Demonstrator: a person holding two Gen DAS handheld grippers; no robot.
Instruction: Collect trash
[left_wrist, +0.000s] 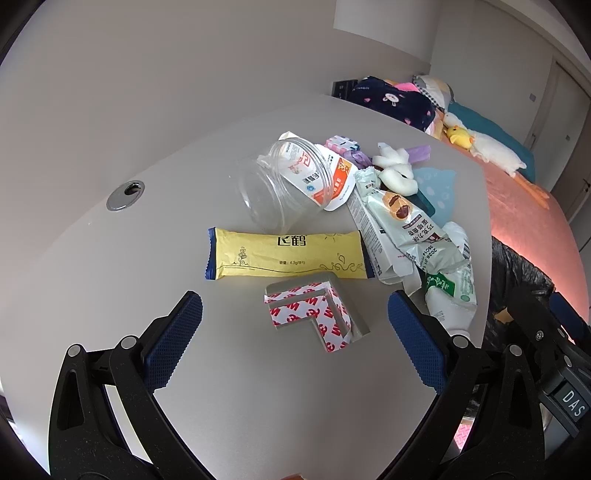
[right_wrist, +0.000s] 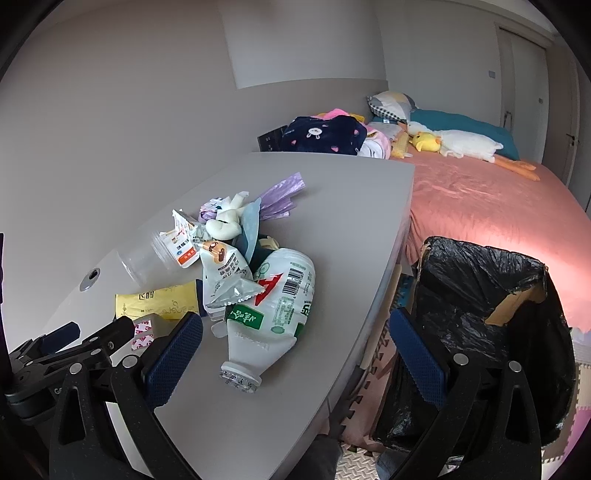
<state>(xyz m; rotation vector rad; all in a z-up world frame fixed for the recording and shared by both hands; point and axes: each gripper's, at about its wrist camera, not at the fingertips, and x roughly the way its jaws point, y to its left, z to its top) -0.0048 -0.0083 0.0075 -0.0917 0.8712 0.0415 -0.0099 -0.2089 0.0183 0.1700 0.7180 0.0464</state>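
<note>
Beyond the right gripper (right_wrist: 295, 341), to its right and far ahead: a bed (right_wrist: 491, 206) under a pink cover, a long white plush goose (right_wrist: 469, 146) along it. Just right of that gripper, below counter level: a bin lined with a black bag (right_wrist: 476, 295), mouth open, cardboard showing at the rim. Under both grippers: the grey counter (right_wrist: 351, 206), trash heaped ahead.

Right gripper spread wide, gripping nothing; directly ahead between the blue pads, a crushed white milk bottle (right_wrist: 280, 306) lying on its side, neck toward the gripper. Ahead of the bottle, resting against it: a silver-white snack wrapper (right_wrist: 221, 273). Farther ahead and left: a clear plastic jar (right_wrist: 147, 258) on its side, an orange-and-white packet (left_wrist: 325, 177) lying across its mouth. Farthest ahead: a crumpled purple bag (right_wrist: 280, 195).

Left gripper (left_wrist: 295, 326) also spread wide and empty, low over the counter. Between its pads, apart from both: an L-shaped corner guard (left_wrist: 314, 314) with red-and-white backing. Just ahead of the guard: a yellow sachet (left_wrist: 286, 256) lying crosswise, blue at both ends. Far ahead and left: a round metal cable grommet (left_wrist: 125, 195) set in the counter.
</note>
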